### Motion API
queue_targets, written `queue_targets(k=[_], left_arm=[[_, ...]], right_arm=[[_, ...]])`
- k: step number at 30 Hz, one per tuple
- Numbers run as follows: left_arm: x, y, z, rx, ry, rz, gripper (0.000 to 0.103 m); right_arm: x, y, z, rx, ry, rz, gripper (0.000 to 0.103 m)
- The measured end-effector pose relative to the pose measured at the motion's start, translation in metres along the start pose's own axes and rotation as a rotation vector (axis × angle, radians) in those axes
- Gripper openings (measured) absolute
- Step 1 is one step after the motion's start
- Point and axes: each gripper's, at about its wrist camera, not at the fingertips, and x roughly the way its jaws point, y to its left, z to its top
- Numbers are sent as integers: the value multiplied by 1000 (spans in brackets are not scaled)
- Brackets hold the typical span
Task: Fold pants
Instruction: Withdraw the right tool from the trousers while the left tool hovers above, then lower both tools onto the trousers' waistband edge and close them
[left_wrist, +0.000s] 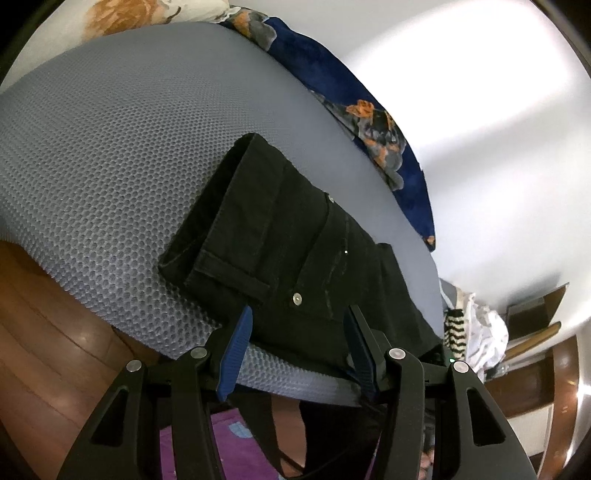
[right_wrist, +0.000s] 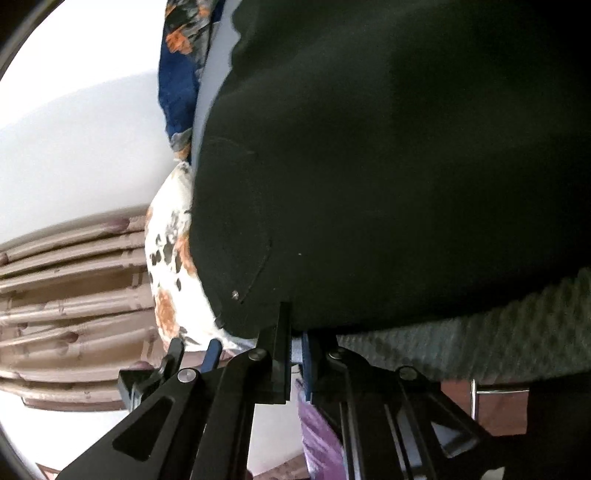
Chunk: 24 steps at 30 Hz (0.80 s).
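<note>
Black pants (left_wrist: 280, 229) lie flat on the grey honeycomb bed cover (left_wrist: 110, 155), waistband to the left and a metal button near the front edge. My left gripper (left_wrist: 299, 314) hovers at that front edge. Its blue pads (left_wrist: 236, 354) stand apart on either side of the cloth and press nothing. In the right wrist view the black pants (right_wrist: 388, 166) fill most of the picture. My right gripper (right_wrist: 294, 325) has its fingers drawn together at the cloth's lower edge and is shut on it. The bed cover (right_wrist: 480, 339) shows just below.
A dark blue floral blanket (left_wrist: 369, 122) runs along the bed's far side, with a floral pillow (right_wrist: 173, 277) at one end. Brown wooden floor (left_wrist: 48, 332) lies below the bed edge. A heap of clothes (left_wrist: 476, 332) sits at the right, beside a white wall.
</note>
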Motion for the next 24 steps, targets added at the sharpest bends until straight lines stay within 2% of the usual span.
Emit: queue_targets(k=[3,6,7,8,9,10,12,13,15,18,20,22,24], left_arm=[[4,2,0,3,-1,14,53],[11,0,0,18,10,34,53],[15,-3,0,31,15,46,53],[17,-4,0,40,16,53,53],[19,-6,0,51,19,60,53],[20,-8,0,59,20,62,53],[21,-17,0,87,19,52,53],[23,-23,0,113,17,50,53],[27,-31,0,148,15,41,53],[46,-41,4,191,31,62,53],[56,-42,10,186,36,71,53],[61,-42,17,177,23,68,53],[63,-44,23,184,-6,65,53]], right_arm=[[7,-6,3,12,28,-11,6],[10,-16,10,65,68,24,5],[9,-16,11,68,87,25,12],[8,-13,11,64,126,29,30],[5,-9,10,45,180,37,43],[-1,-1,7,3,238,15,60],[-20,21,0,-153,285,-12,55],[-35,40,-2,-285,289,-37,49],[-71,81,6,-558,183,-153,48],[-107,129,46,-952,-34,-359,48],[-106,140,81,-1071,-81,-486,47],[-100,143,119,-1071,-34,-438,45],[-87,143,150,-1081,9,-439,45]])
